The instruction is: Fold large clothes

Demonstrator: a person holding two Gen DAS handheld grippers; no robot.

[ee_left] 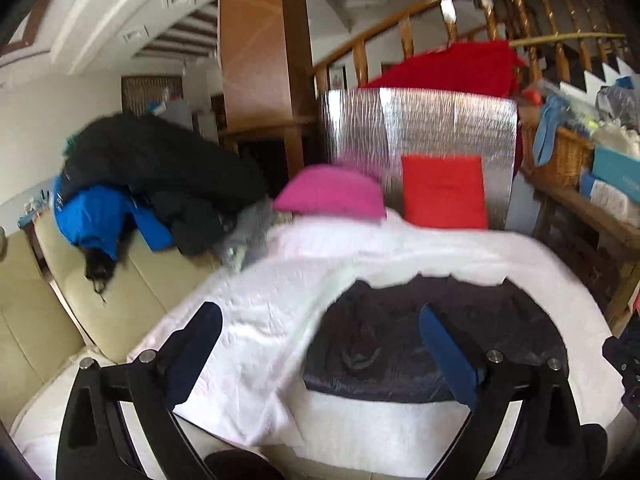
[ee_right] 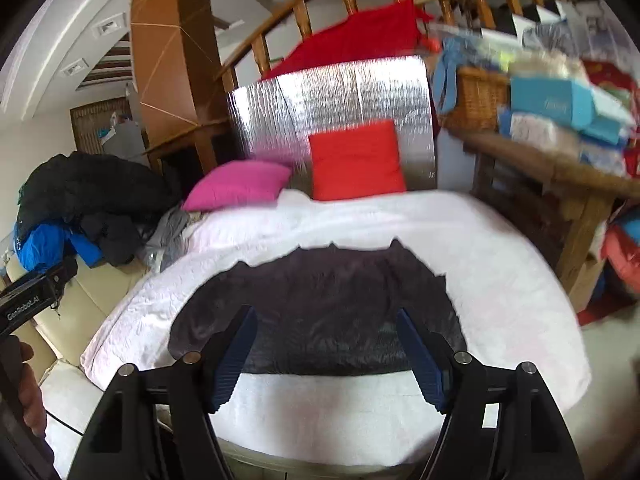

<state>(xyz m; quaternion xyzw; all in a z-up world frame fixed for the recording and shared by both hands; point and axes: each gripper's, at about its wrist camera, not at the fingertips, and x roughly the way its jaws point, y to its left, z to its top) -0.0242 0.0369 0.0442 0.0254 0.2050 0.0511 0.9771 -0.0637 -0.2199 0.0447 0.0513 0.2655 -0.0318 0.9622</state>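
Dark shiny folded garment (ee_right: 320,312) lies flat on the white quilted bed cover (ee_right: 460,232). Your left gripper (ee_left: 320,344) and right gripper (ee_right: 326,344) hover over it, fingers spread wide, holding nothing. Pink cushion (ee_right: 236,184) sits at eleven o'clock, red cushion (ee_right: 356,160) at twelve.

Both views are lit by soft, even daylight with no hard shadows. The white cover (ee_left: 280,300) is close to blown out and shows little texture. The foil panel (ee_left: 420,128) throws back bright glare. Motion blur smears both pictures, worst at the right, where the basket (ee_right: 476,96) and boxes (ee_right: 560,108) streak. The dark garment (ee_right: 320,304) has fuzzy edges. Fisheye distortion bends the railing (ee_left: 440,8) and ceiling, and the corners fall to black vignette.
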